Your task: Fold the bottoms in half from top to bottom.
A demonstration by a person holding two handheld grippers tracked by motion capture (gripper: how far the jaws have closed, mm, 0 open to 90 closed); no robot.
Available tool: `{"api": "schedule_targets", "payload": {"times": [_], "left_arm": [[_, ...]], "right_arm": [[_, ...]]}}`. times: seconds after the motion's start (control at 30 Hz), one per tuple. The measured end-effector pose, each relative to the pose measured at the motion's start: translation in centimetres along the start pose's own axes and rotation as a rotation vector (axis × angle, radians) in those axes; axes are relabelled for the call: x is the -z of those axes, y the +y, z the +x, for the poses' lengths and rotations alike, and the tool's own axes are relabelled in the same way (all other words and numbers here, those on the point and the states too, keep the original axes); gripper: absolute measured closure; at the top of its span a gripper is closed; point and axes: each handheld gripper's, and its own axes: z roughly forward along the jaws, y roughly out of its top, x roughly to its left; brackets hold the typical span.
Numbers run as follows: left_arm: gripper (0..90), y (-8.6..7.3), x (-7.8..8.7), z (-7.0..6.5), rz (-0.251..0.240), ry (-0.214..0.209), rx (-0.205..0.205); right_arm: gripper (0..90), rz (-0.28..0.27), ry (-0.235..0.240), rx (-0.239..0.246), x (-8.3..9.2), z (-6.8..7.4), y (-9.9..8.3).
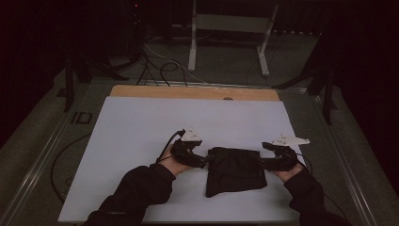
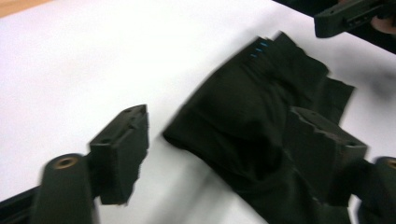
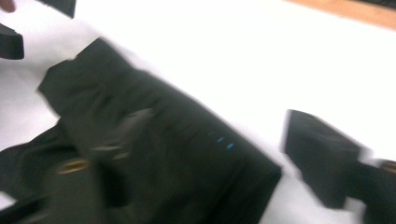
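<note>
On white sheet [image 1: 141, 132], folded black cloth [image 1: 235, 174] (hand-held grippers flanking), wooden edge [image 1: 188, 92] behind

The high view looks forward and down over the white-covered counter [image 1: 141, 122]. Both gripper views sit close above it from opposite sides, sharing the black cloth [image 1: 234, 170].
</note>
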Motion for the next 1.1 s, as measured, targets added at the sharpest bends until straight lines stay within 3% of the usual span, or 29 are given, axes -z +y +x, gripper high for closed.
{"api": "schedule_targets", "payload": {"times": [0.1, 0.27, 0.43, 0.57, 0.77, 1.1], "left_arm": [[34.3, 0.2, -0.3, 0.6, 0.017, 0.021, 0.003], [56.9, 0.2, -1.2, 1.2, 0.069, 0.038, 0.002], [79.2, 0.0, -2.3, 1.4, 0.095, 0.026, 0.018], [89.4, -0.3, -3.3, 1.5, 0.118, 0.005, 0.027], [89.9, -0.5, -4.5, 1.3, 0.133, -0.025, 0.042], [89.9, -0.4, -5.2, 0.7, 0.134, -0.053, 0.028]], "right_arm": [[48.3, 0.016, -0.041, 0.017, -0.4, -0.4, 0.4], [71.4, 0.060, -0.082, 0.039, -1.5, -1.3, 0.4], [89.8, 0.111, -0.113, 0.049, -2.9, -2.4, 0.0], [90.0, 0.134, -0.100, 0.024, -3.9, -3.1, -0.6], [90.0, 0.161, -0.089, 0.013, -4.6, -3.4, -1.3], [90.0, 0.196, -0.062, 0.015, -5.6, -3.2, -2.0]]}}
